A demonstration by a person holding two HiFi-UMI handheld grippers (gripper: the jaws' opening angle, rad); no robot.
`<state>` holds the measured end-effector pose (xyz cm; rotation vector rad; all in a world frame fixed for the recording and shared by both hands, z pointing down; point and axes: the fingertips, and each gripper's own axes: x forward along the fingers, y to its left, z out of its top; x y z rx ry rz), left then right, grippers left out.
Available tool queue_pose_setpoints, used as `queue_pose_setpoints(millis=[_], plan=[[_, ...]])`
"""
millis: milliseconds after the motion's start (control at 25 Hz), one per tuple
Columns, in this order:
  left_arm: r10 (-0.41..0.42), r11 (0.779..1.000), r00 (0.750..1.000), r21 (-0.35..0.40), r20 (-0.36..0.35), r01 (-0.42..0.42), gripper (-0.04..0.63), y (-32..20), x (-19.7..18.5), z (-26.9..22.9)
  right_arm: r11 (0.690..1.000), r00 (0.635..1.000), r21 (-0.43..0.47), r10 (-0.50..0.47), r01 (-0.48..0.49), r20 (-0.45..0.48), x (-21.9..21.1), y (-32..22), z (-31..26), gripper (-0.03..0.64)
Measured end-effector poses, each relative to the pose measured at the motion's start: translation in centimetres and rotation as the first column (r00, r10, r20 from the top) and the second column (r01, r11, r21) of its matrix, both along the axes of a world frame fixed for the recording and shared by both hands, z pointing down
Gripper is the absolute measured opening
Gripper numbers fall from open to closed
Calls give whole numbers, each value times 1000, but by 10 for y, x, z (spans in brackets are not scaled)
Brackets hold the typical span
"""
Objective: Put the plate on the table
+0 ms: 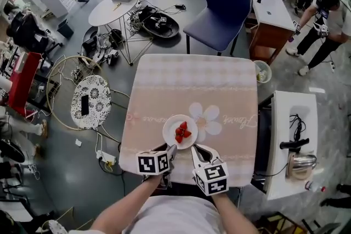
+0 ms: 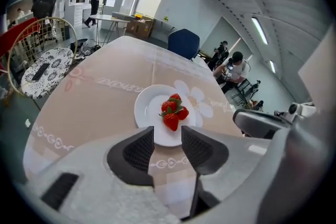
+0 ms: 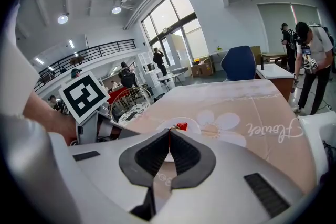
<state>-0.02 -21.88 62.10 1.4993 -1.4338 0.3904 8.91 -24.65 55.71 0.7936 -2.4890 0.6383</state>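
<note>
Head view looked steeply down on a square table (image 1: 192, 79) covered with a pale pink cloth printed with a white flower (image 1: 206, 119). The white plate (image 1: 169, 132) sat flat on that cloth near the person's edge, just left of the flower, with a few red strawberries (image 1: 182, 131) piled in its middle. Both tools reached in from below: the left gripper (image 1: 170, 149) at the plate's near-left rim and the right gripper (image 1: 193, 148) at its near-right rim. A blue chair (image 1: 227, 3) stood at the table's far side.

From the left gripper view, the left gripper (image 2: 168, 131) had its jaws spread wide apart with nothing between the pads. The plate (image 2: 146, 110) lay just beyond the tips, resting on the table (image 2: 105, 92), and the strawberries (image 2: 171, 111) showed clearly above the gap.

From the right gripper view, the right gripper (image 3: 169, 131) had its jaws brought together, the tips meeting at a point right at the plate's near edge. The plate (image 3: 193, 126) peeked out on either side of the tips, with one strawberry (image 3: 181, 126) just past them. Whether the rim was pinched between those tips could not be told. The table (image 3: 247, 107) stretched away beyond.
</note>
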Motion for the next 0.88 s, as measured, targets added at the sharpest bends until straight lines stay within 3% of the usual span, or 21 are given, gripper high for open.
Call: queue_pose_setpoints(millis=[200, 440, 600, 880], plan=[[67, 993, 997, 101, -25, -64, 131, 3, 4, -35, 999, 1000, 25, 29, -29, 0, -11, 11, -14, 5], [127, 963, 992, 239, -1, -123, 69, 11, -2, -79, 996, 997, 59, 69, -70, 20, -24, 28, -39, 3], [168, 930, 986, 332, 8, -161, 43, 23, -2, -105, 992, 996, 93, 80, -83, 34, -33, 46, -58, 4], [239, 861, 965, 438, 105, -260, 23, 56, -5, -138, 981, 993, 160, 101, -111, 67, -51, 79, -88, 3]])
